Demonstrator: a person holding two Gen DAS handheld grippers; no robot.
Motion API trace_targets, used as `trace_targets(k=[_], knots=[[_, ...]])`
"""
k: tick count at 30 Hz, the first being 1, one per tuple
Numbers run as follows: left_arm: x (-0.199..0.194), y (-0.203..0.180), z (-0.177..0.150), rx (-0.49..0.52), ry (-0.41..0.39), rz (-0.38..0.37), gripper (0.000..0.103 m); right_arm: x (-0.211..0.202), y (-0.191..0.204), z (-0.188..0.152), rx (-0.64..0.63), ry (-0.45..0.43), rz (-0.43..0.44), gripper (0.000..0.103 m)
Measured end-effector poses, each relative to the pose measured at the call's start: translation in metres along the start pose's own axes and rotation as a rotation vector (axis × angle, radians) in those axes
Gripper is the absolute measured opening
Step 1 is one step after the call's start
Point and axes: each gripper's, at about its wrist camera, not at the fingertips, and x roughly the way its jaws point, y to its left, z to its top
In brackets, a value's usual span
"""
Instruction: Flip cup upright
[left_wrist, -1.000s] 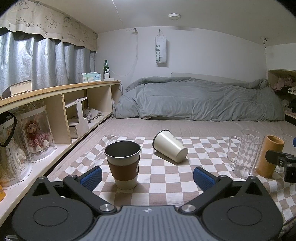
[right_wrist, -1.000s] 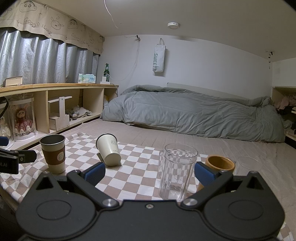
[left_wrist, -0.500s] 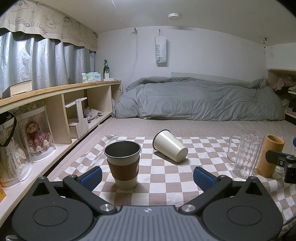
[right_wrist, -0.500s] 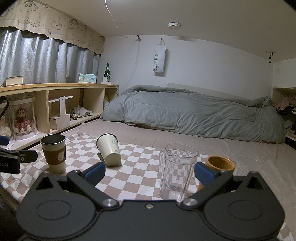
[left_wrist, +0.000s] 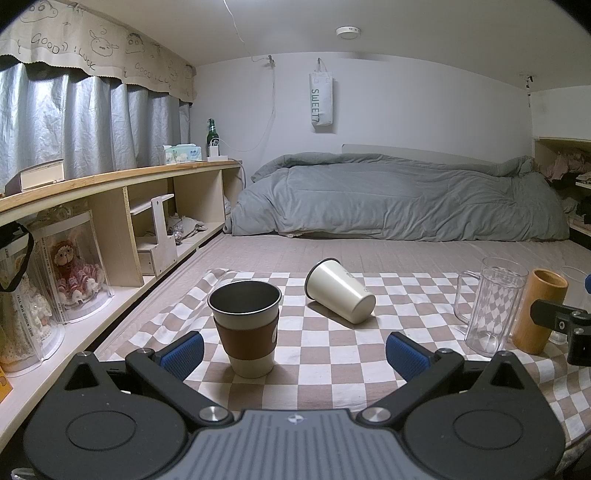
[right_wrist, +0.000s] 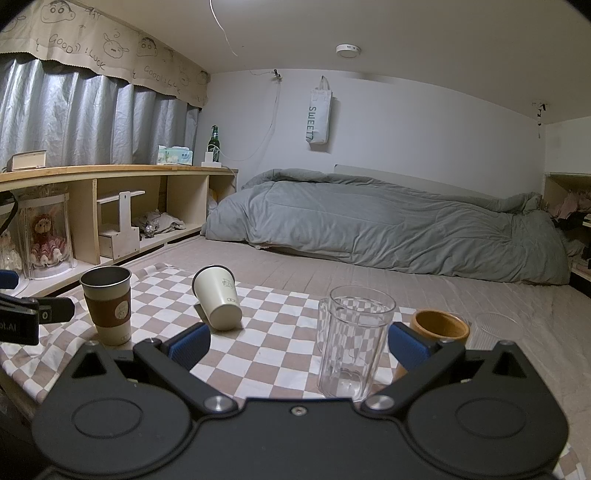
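A cream cup (left_wrist: 340, 290) lies on its side on the checkered cloth (left_wrist: 332, 354), mouth to the far left, base toward me; it also shows in the right wrist view (right_wrist: 218, 299). My left gripper (left_wrist: 294, 350) is open and empty, low over the cloth's near edge, short of the cup. My right gripper (right_wrist: 298, 345) is open and empty, with a clear glass mug (right_wrist: 351, 343) standing between its fingers; the fingers do not touch it.
An upright steel cup with a brown sleeve (left_wrist: 245, 325) stands at the left, seen also in the right wrist view (right_wrist: 108, 304). An orange-brown cup (left_wrist: 538, 311) and a small glass (right_wrist: 493, 328) stand at the right. Wooden shelves (left_wrist: 122, 206) run along the left. A grey duvet (left_wrist: 399, 199) lies behind.
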Motion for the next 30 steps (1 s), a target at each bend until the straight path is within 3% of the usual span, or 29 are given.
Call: trace_targets(k=[25,30], knots=[[-0.0001,-0.0002,0.0002,-0.001,0.0,-0.003,0.103,-0.0002,-0.0001,0.0,-0.001,0.001,0.0,0.103],[0.0085,-0.0023,-0.0005,-0.014,0.003,-0.04,0.103,-0.0003,-0.0059,0.0016,0.008,0.0,-0.001,0.103]])
